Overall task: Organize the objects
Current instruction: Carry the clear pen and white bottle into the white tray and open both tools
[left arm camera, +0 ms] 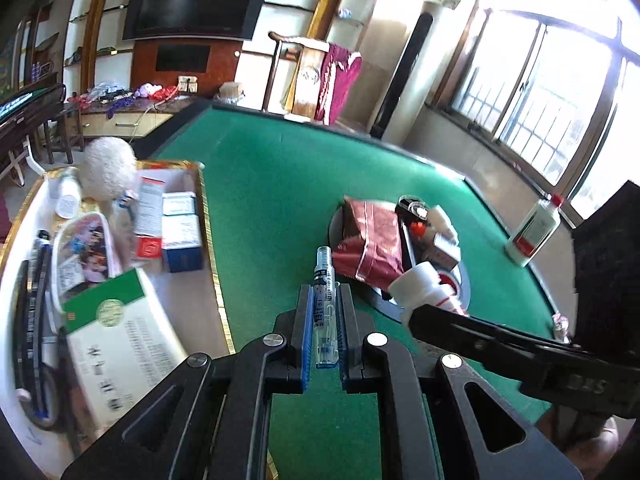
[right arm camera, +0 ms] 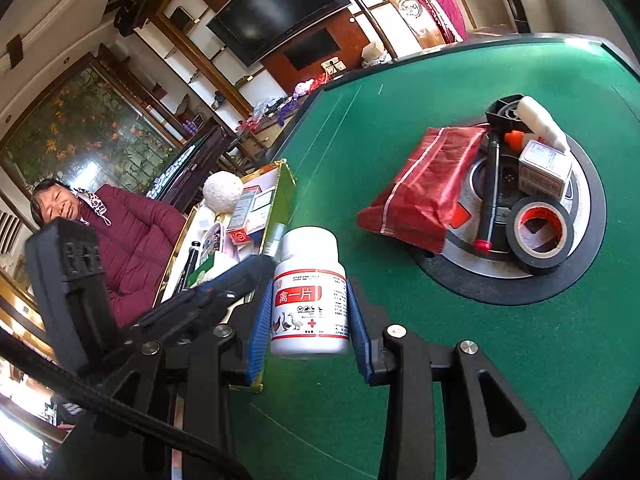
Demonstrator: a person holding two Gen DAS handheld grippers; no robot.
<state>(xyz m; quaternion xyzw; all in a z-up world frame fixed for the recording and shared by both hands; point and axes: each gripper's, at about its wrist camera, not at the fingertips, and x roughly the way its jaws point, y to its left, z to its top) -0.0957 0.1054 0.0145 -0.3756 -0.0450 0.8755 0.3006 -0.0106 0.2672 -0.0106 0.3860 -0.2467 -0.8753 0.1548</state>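
Left claw (left arm camera: 325, 316) clamped on thin clear vial (left arm camera: 325, 308); right claw (right arm camera: 308, 312) grips white bottle (right arm camera: 309, 292). Risk: vial slipping lengthwise, claws colliding near gold-rimmed tray (left arm camera: 208, 216) at desk's left.

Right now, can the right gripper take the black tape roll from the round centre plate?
Probably not yet: the right gripper is already shut on a white pill bottle. The black tape roll itself lies uncovered.

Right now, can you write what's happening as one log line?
left claw: shut on clear pen | right claw: shut on white pill bottle | both above green table
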